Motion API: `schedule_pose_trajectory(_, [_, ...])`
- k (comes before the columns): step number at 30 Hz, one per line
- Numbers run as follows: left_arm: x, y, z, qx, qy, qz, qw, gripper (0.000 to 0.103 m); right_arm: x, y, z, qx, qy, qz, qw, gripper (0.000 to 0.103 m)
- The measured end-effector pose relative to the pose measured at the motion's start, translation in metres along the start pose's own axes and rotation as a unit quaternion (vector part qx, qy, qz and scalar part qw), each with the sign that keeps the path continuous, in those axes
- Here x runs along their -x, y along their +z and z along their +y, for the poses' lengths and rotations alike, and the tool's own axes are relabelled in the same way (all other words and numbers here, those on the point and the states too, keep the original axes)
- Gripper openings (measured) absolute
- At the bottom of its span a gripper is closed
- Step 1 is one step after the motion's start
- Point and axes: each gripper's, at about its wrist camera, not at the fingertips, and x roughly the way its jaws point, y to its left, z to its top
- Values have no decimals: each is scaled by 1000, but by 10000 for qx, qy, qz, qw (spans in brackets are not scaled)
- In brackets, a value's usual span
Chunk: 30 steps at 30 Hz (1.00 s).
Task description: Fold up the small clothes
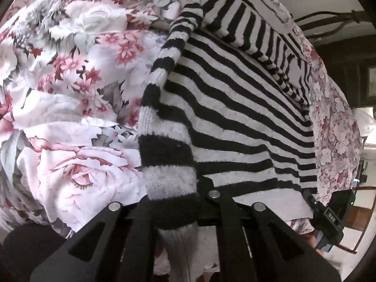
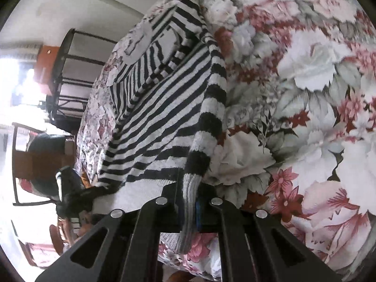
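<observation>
From the left wrist, the left hand-held gripper (image 1: pixel 175 209) is closed on a sleeve (image 1: pixel 162 108) of the black-and-white striped sweater (image 1: pixel 235 117), the cuff pinched between its fingers and hanging down behind them. The sleeve's long axis runs straight ahead, away from the gripper, rising along the left edge of the sweater's body, which spreads ahead and to the right. The sweater lies on a floral bedspread (image 1: pixel 70 94) in pinks and greys; a dark metal frame (image 1: pixel 329 21) and a white wall show at top right. From the right wrist, the right hand-held gripper (image 2: pixel 191 208) is likewise closed on a ribbed grey cuff, with a striped sleeve running forward from it along the right edge of the sweater's body, which lies ahead and to the left. Whether both grippers hold one sleeve or two I cannot tell. The bedspread fills the right side; on the left are a dark shelf frame (image 2: pixel 63 75), a wooden chair (image 2: pixel 35 162) and a bright window (image 2: pixel 14 82). My judgement: the sleeve must next be carried inward across the body.
</observation>
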Motion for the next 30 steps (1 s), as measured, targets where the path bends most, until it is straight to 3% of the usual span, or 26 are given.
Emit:
schedule_pose_trajectory(5, [19, 6, -2, -40, -315, -210, 9993, 5, 13, 8, 11, -113, 518, -270, 9982, 7])
schedule_pose_trajectory(11, [32, 31, -18, 52, -428, -530, 9977, 5, 15, 33, 21, -413, 918, -476, 9938, 7])
schedule_pose_trajectory(17, [34, 65, -15, 336, -609, -708, 9951, 5, 1, 67, 20, -767, 952, -707, 9900, 7])
schedule_pose_trajectory(23, [30, 89, -33, 191, -281, -890, 9955, 5, -14, 97, 24, -775, 917, -834, 9893, 7])
schedule_pose_trajectory(30, [28, 122, -42, 346, -256, -1036, 9937, 5, -24, 133, 44, -771, 654, -876, 9910, 7])
